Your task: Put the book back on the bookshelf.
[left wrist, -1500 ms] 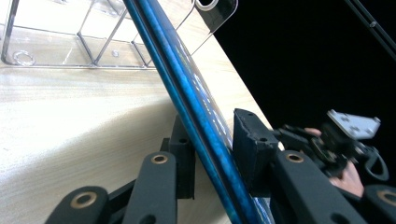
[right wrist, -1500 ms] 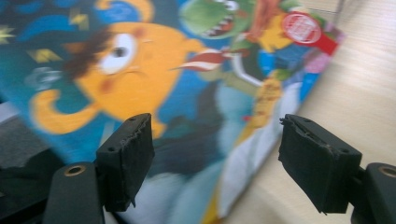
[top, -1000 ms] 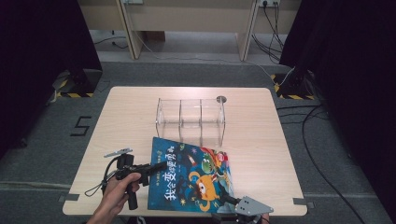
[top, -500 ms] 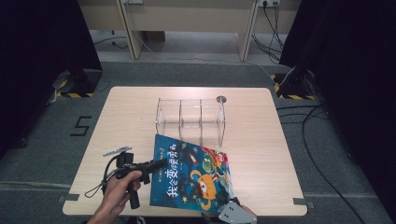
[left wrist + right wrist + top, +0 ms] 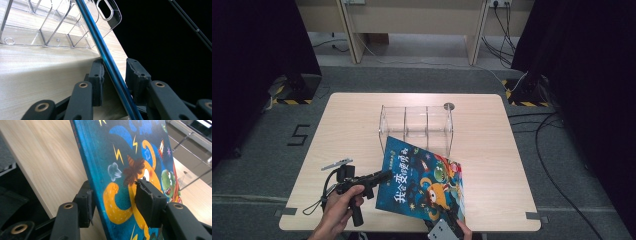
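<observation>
On the near half of the table (image 5: 352, 115) a picture book (image 5: 424, 182) with a blue cover is held tilted, its far corner up against the front of the clear rack (image 5: 416, 125) and its near edge reaching the table's front edge. The cover shows an orange creature, a green one and yellow lettering.

The left gripper (image 5: 379, 178) lies level at the book's left edge, in the person's left hand (image 5: 337, 210). In the left gripper view the book's thin blue edge (image 5: 110, 62) runs up between the two black jaws, which stand close together with the book in their narrow gap. They are as good as closed on it, though small slits show beside the edge.

The right gripper (image 5: 451, 222) comes in at the book's near right corner, at the front edge of the table, with its grey plate (image 5: 441, 232) just in view. In the right gripper view the book (image 5: 130, 165) stands between the jaws: the right pad (image 5: 150, 202) lies on the cover over the orange creature, the left jaw sits behind the book's edge. These jaws have just been closing around the book. Whether both pads already press on it I cannot tell.

The rack stands near the middle of the table, three compartments wide, all bare. Just behind its right end a small round grey disc (image 5: 449, 106) sits in the tabletop. Black curtains hang to either side of the table.
</observation>
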{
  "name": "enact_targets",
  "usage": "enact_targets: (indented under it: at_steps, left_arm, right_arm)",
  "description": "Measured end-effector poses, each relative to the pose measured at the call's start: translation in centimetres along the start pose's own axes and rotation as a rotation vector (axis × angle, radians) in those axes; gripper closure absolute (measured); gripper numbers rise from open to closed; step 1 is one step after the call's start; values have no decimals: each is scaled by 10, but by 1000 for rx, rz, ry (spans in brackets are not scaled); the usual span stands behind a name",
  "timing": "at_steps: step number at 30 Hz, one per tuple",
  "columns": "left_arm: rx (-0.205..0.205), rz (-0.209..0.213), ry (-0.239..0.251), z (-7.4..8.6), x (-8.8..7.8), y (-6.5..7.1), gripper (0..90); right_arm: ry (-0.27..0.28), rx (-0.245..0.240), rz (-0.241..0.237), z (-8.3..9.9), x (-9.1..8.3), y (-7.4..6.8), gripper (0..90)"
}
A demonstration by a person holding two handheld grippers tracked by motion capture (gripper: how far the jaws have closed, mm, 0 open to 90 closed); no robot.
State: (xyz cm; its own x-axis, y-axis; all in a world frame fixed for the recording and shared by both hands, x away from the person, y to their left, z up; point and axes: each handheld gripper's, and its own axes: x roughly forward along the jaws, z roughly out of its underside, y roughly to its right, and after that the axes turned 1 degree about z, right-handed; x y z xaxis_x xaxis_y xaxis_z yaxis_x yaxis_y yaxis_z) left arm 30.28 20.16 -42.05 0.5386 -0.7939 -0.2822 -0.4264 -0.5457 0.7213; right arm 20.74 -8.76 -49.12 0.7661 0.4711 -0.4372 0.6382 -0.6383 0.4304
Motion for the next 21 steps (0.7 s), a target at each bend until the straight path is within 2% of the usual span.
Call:
enact_targets:
  at_steps: [1,3,7,11,13,15,17,18,21]
  left_arm:
    - [-1,7,0,1,0,1,666]
    - [5,26,-7,4,0,7,656]
    - [20,42,-6,6,-2,16,624]
    - [24,91,-13,6,-6,33,569]
    - [32,106,-15,7,-6,42,549]
    - [48,95,-14,9,-4,51,540]
    - [58,63,3,11,-3,59,545]
    - [69,42,11,12,-3,62,554]
    - [67,-12,47,15,-4,64,589]
  right_arm:
    - [1,-29,22,-1,-1,-3,565]
    - [0,-55,45,-2,-3,-6,586]
    - [16,-58,40,-2,-9,-2,607]
    - [40,-77,31,0,-19,1,642]
    - [61,-69,35,3,-24,2,653]
    - [68,-86,61,6,-30,2,679]
    - [67,-107,92,7,-34,0,693]
    - [71,-102,100,8,-34,-1,693]
    - [74,-104,128,8,-33,-4,694]
